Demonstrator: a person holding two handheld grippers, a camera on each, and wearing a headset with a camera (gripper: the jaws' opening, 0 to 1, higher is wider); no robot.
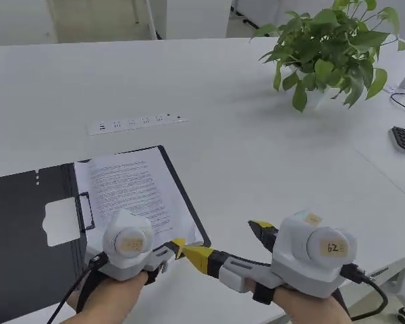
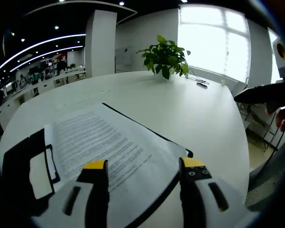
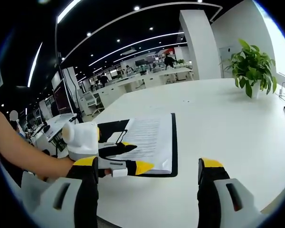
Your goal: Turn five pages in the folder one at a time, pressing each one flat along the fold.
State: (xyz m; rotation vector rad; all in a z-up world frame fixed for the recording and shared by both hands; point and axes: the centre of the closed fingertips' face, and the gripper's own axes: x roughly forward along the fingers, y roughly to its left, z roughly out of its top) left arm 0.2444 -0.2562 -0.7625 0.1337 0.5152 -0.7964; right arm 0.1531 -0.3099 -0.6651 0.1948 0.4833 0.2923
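A black folder (image 1: 20, 223) lies open at 8 o'clock on a white table (image 1: 256, 155), with a printed page (image 1: 131, 185) flat on its right half. The left gripper (image 2: 144, 164), jaws spread wide and holding nothing, hovers at the page's 5 o'clock corner. The right gripper (image 1: 228, 241), also wide apart and empty, is over bare table just beside that corner, one yellow tip close to the left gripper's. A potted plant (image 1: 331, 47) stands at 1 o'clock. A socket strip (image 1: 138, 123) sits at 11 o'clock.
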